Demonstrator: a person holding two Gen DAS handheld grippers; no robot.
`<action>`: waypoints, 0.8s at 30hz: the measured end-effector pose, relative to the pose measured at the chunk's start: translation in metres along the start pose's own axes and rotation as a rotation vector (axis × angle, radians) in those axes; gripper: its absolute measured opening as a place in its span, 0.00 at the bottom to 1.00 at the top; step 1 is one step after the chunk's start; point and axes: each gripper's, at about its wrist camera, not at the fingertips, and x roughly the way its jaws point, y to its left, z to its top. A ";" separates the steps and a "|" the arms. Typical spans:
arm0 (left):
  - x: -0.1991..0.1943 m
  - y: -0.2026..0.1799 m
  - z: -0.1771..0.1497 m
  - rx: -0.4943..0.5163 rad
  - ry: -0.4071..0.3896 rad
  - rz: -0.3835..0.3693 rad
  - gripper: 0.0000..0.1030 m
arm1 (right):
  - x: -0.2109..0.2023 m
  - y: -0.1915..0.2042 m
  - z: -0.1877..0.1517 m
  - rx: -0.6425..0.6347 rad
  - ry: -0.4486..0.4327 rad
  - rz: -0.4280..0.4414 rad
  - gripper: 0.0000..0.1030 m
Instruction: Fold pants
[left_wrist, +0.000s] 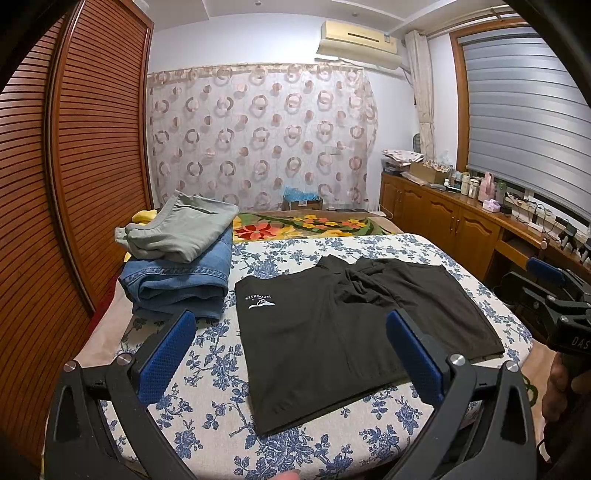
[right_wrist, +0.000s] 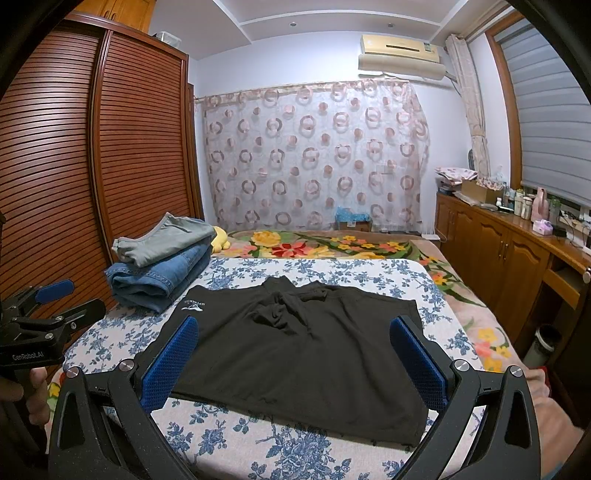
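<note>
Both your left gripper and right gripper hover spread wide, empty, above the black pants. Grab only the top layer and the bunched crotch will drag crooked.

This is a bedroom in a home. A bed under a blue-flowered cover is filling the foreground, with a bright floral blanket lying beyond it. A tall louvred wooden wardrobe is standing along one side, and a low wooden cabinet crowded with bottles is running under a blinded window. A ring-patterned curtain is hanging across the far wall beneath an air conditioner.
</note>
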 end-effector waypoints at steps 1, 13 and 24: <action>0.000 0.000 0.000 0.000 0.000 -0.001 1.00 | 0.000 0.000 0.000 0.000 -0.001 0.001 1.00; 0.001 0.001 0.000 0.001 -0.005 0.001 1.00 | 0.000 0.001 0.000 -0.002 -0.002 0.002 1.00; 0.001 0.002 0.000 0.001 -0.007 0.000 1.00 | 0.000 0.002 0.000 -0.002 -0.002 0.001 1.00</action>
